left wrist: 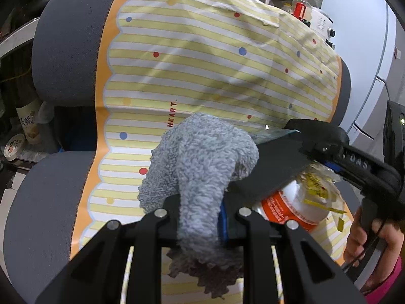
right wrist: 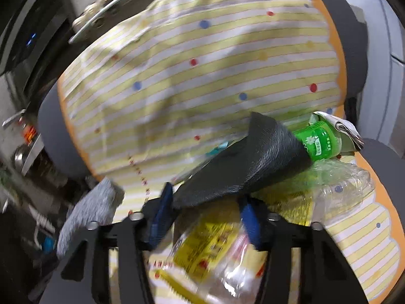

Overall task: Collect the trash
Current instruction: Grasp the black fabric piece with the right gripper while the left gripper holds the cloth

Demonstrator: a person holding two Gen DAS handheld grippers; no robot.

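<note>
Overall, little looked collected: the striped cloth filled both frames, trash piled lower right. The left gripper clamped a grey towel; the right gripper stood part-open around a black sheet, beside 1 green bottle and crumpled wrappers.
</note>
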